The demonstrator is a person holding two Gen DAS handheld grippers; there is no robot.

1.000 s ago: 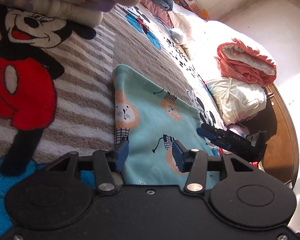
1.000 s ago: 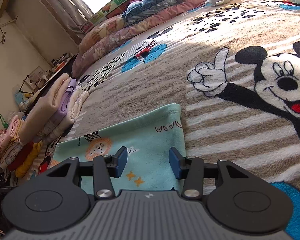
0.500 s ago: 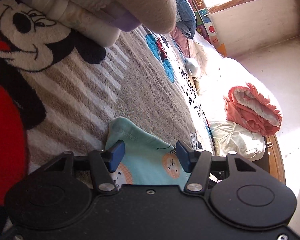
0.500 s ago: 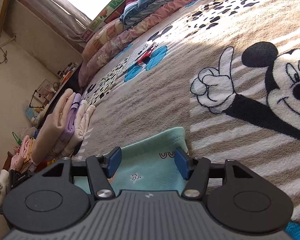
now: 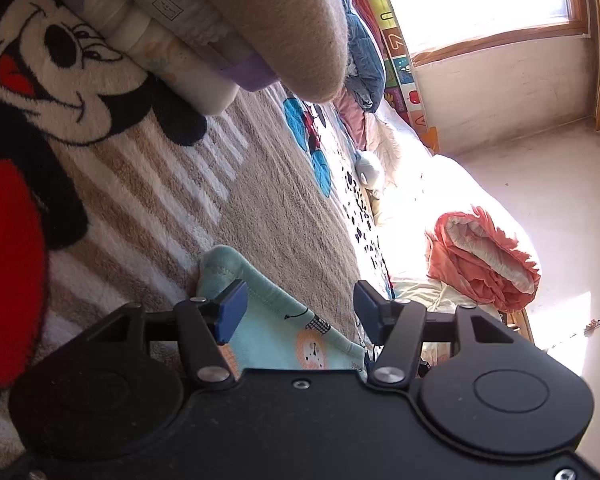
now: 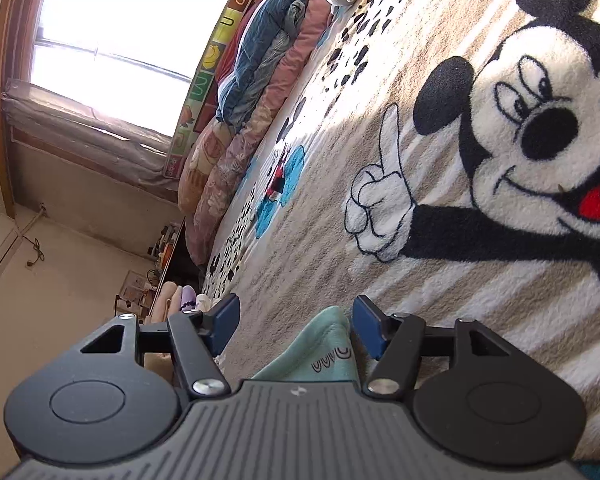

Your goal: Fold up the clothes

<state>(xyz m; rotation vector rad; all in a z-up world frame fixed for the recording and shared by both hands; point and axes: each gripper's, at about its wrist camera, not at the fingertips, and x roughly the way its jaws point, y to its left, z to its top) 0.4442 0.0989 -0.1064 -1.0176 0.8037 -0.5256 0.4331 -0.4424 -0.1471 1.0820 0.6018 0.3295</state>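
A light teal garment with lion prints [image 5: 276, 320] lies on the Mickey Mouse blanket [image 5: 140, 200]. My left gripper [image 5: 296, 312] is open, its blue pads either side of the garment's far corner, low over it. In the right wrist view another corner of the teal garment [image 6: 324, 344] rises between the pads of my open right gripper [image 6: 296, 320], close to the right pad. Whether either gripper touches the cloth I cannot tell.
A stack of folded clothes [image 5: 228, 16] sits at the upper left of the left wrist view, close to the gripper. An orange bundle [image 5: 480, 260] and pale bedding lie at the bed's far side. Pillows and quilts [image 6: 260, 60] line the window wall.
Both grippers have moved along the garment to its far corners and tilted; less teal cloth shows in each view. Both stay open.
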